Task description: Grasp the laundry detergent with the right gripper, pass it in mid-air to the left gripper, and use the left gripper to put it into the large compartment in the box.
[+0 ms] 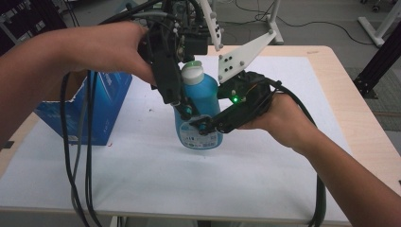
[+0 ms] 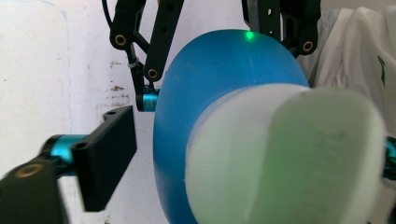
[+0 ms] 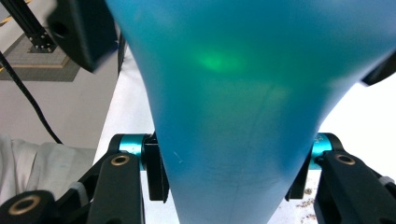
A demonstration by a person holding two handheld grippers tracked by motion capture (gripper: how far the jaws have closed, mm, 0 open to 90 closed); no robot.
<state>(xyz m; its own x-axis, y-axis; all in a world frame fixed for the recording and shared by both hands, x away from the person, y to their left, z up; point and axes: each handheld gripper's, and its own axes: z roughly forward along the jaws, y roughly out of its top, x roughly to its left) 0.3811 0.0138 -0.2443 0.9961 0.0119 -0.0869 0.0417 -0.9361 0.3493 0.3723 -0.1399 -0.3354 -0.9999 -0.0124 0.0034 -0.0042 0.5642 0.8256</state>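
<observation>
A white sheet point(image 1: 156, 179) is covering a pale wooden table point(image 1: 350, 109) standing on a grey floor. One blue plastic bottle with a white cap point(image 1: 201, 101) and one blue cardboard box point(image 1: 101, 106) are sitting there. The right gripper point(image 1: 203, 126) is clamping the bottle's body from the side. The left gripper point(image 1: 182, 106) is hanging over the cap, jaws partly apart on either side, one pad clear of the bottle.

Even soft light; close views blurred, green-tinted.
</observation>
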